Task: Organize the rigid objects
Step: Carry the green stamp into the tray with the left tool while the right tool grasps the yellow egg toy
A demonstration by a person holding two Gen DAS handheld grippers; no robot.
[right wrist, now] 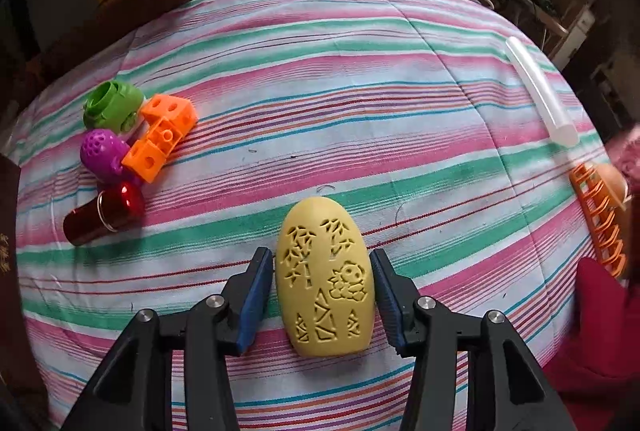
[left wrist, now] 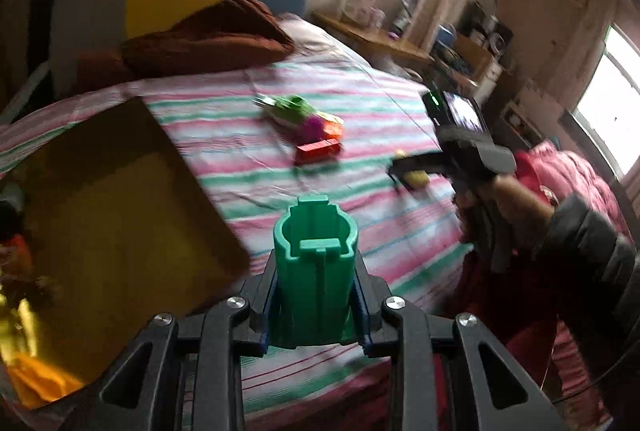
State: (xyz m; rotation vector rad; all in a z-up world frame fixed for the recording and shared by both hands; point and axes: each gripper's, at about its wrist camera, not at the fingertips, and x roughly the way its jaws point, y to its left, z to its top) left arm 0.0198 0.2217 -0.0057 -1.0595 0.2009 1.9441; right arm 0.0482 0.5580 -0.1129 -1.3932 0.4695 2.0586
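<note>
Item, step in hand: two pick-ups running at once on a bed with a striped sheet (right wrist: 320, 79). Left gripper (left wrist: 316, 267): jaws drawn in tight on a teal plastic holder (left wrist: 316, 263), held upright and clear of the sheet; the yellow-lined box (left wrist: 120, 223) lies just to its left, judged the likely drop place. Right gripper (right wrist: 324, 295): jaws partly open, straddling a yellow carved oval piece (right wrist: 326, 283) that lies flat on the sheet; both blue pads sit just beside its flanks with a thin gap showing, no press evident. Next move, judged: right jaws close squarely on the oval before lifting; left carries the holder over the box rim. Awaiting sorting, upper left of the right view: green ring piece (right wrist: 112, 105), purple knobbed ball (right wrist: 100, 151), orange linked cubes (right wrist: 160, 139), red cylinder (right wrist: 104, 213), touching in a cluster; a translucent stick (right wrist: 540, 91) well apart. Obscured: left view blurred; box contents cut off at frame edge; orange comb-like item (right wrist: 596, 219) partly out of frame, unidentified.
</note>
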